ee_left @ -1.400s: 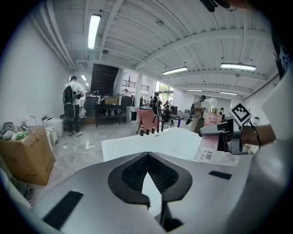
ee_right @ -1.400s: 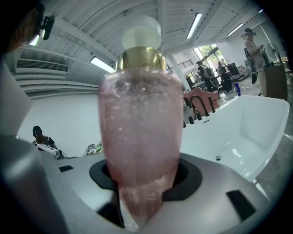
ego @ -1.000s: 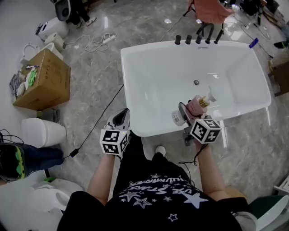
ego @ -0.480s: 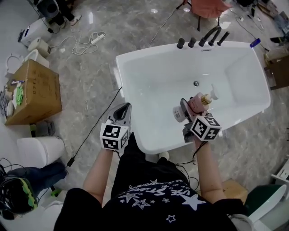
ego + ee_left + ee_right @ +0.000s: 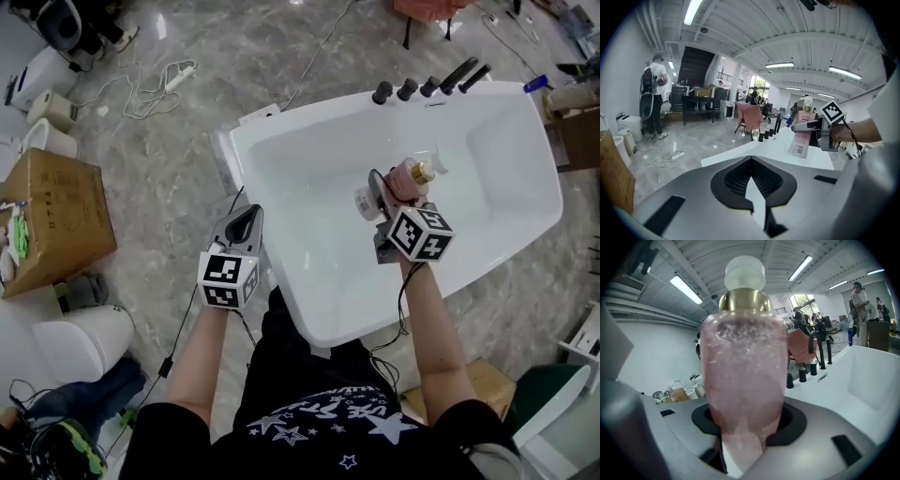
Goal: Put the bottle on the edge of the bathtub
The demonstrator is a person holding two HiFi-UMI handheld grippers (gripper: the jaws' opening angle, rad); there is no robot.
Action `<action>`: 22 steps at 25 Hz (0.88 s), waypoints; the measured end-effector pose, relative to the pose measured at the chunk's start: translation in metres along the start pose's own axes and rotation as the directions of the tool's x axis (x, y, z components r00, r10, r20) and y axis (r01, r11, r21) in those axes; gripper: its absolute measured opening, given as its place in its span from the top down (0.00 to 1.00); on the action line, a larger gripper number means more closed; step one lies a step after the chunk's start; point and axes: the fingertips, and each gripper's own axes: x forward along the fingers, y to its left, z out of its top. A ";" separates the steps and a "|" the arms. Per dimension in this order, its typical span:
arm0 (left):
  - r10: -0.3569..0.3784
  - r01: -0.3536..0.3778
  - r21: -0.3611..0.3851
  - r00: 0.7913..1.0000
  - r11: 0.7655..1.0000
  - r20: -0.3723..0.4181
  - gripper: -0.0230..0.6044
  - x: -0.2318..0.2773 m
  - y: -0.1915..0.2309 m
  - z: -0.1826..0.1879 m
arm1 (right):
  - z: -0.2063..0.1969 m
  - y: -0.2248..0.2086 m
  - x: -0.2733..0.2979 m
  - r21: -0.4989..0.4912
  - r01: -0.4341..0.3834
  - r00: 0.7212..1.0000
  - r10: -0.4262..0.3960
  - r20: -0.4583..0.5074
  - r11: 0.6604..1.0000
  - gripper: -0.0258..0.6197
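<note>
Bottle (image 5: 410, 177), upright, pinched in right tongs (image 5: 389, 192) over bathtub (image 5: 319, 101) interior; left tongs (image 5: 242, 225) pressed together, empty.

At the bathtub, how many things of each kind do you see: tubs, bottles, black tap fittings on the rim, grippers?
Bathtub: 1
Bottle: 1
Black tap fittings: 5
Grippers: 2 (left gripper, right gripper)
Total: 9
</note>
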 end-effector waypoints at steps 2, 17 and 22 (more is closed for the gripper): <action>-0.009 0.009 0.009 1.000 1.000 0.000 0.94 0.018 0.013 0.000 | 0.008 -0.006 0.027 -0.018 0.015 1.000 -0.014 0.015 1.000 0.62; -0.026 0.027 -0.001 0.997 1.000 0.067 0.94 0.137 0.085 -0.006 | 0.048 -0.071 0.217 -0.098 0.114 0.983 -0.098 0.156 0.989 0.62; -0.016 0.018 -0.018 0.997 1.000 0.080 0.94 0.158 0.099 -0.010 | 0.049 -0.090 0.258 -0.068 0.143 0.977 -0.130 0.166 0.987 0.62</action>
